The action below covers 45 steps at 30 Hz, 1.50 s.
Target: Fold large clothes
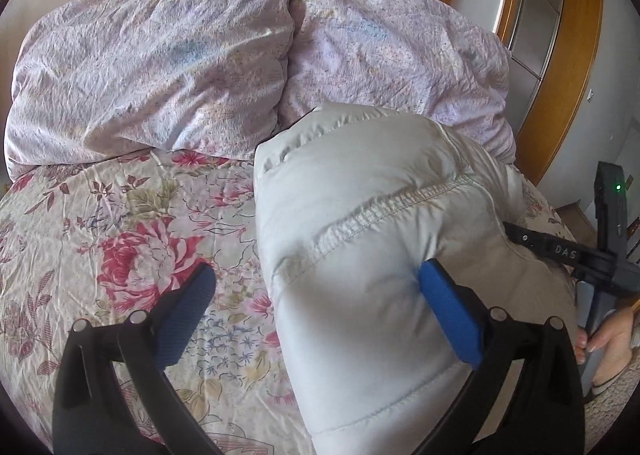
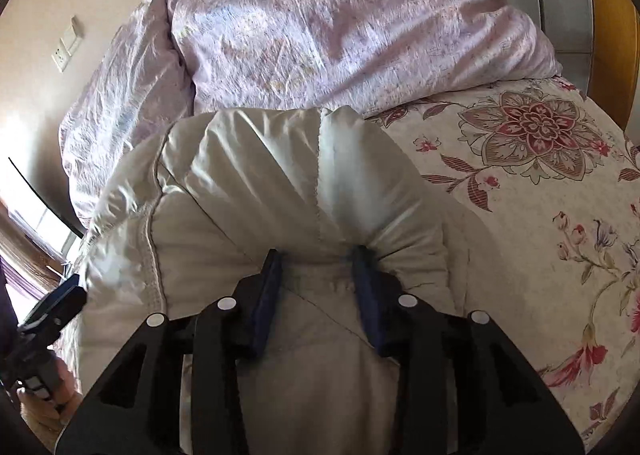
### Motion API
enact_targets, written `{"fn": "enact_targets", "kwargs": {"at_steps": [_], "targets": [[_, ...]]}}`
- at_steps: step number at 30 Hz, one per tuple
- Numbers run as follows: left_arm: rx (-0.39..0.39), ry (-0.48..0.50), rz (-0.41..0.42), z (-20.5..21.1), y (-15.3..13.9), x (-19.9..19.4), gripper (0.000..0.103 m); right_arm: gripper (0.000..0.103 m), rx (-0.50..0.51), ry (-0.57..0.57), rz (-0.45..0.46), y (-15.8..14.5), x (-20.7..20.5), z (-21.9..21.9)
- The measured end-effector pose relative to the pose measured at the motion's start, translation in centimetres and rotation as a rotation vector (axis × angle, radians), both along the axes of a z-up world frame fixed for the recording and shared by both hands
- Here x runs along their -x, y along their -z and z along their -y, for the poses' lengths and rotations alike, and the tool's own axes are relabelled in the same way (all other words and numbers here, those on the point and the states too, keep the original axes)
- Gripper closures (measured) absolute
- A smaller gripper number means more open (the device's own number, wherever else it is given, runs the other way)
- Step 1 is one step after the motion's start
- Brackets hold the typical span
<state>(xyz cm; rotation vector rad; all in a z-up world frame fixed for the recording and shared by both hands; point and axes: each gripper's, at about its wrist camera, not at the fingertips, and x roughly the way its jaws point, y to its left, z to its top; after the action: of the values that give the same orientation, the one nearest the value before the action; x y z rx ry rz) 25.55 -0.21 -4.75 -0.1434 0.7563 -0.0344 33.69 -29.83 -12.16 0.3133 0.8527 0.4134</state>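
A white padded jacket (image 1: 360, 195) lies bunched on the floral bedsheet (image 1: 120, 223). In the left wrist view my left gripper (image 1: 317, 269) stands wide open. Its right pad (image 1: 444, 315) leans against the jacket's side, and its left pad (image 1: 188, 311) hangs over bare sheet. In the right wrist view my right gripper (image 2: 316, 255) is shut on a gathered fold of the jacket (image 2: 248, 175), with creases fanning out from the pads. From the left wrist view the right gripper (image 1: 560, 251) reaches in at the jacket's right edge, held by a hand (image 1: 608, 335).
Two crumpled lilac pillows (image 1: 152, 63) (image 1: 392, 59) lie along the head of the bed, just behind the jacket. A wooden-framed door (image 1: 560, 35) stands to the right of the bed. Bare sheet (image 2: 540, 195) spreads to the jacket's right.
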Motion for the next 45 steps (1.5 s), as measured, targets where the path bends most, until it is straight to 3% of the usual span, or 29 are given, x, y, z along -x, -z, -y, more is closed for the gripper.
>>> {"fn": "enact_targets", "kwargs": {"at_steps": [3, 7, 8, 9, 10, 11, 15, 18, 22, 33, 45], "targets": [[0.021, 0.002, -0.001, -0.1, -0.1, -0.1, 0.002, 0.067, -0.071, -0.002, -0.039, 0.7, -0.4, 1.0], [0.108, 0.020, -0.032, -1.9, -0.7, 0.3, 0.002, 0.064, -0.103, -0.029, -0.086, -1.8, 0.5, 2.8], [0.130, 0.031, -0.036, -2.5, -0.9, 0.5, 0.002, 0.045, -0.131, -0.031, -0.084, -2.6, 1.1, 3.8], [0.158, 0.048, -0.046, -3.3, -1.0, 0.6, 0.002, 0.016, -0.154, -0.034, -0.076, -3.2, 1.4, 4.6], [0.182, 0.063, -0.062, -3.9, -0.9, 0.6, 0.002, 0.004, -0.177, -0.040, -0.056, -4.1, 2.0, 5.8], [0.208, 0.074, -0.084, -4.6, -0.8, 0.6, 0.002, 0.001, -0.188, -0.046, -0.048, -4.5, 2.3, 6.6], [0.341, 0.096, -0.147, -6.8, 0.3, 0.3, 0.002, 0.001, -0.195, -0.051, -0.142, -4.0, 2.0, 9.5], [0.451, 0.116, -0.185, -7.4, 1.3, -0.2, 0.002, 0.001, -0.238, -0.063, -0.262, -1.9, 1.3, 10.9], [0.529, 0.145, -0.223, -6.9, 2.3, -0.8, 0.002, 0.001, -0.268, -0.108, -0.386, 0.9, 0.7, 10.7], [0.586, 0.207, -0.253, -4.4, 3.5, -2.5, 0.002, 0.001, -0.342, -0.252, -0.490, 3.6, -0.8, 7.7], [0.638, 0.246, -0.254, -6.0, 5.2, -1.9, 0.002, 0.001, -0.377, -0.418, -0.517, 4.2, -0.7, 3.1]]}}
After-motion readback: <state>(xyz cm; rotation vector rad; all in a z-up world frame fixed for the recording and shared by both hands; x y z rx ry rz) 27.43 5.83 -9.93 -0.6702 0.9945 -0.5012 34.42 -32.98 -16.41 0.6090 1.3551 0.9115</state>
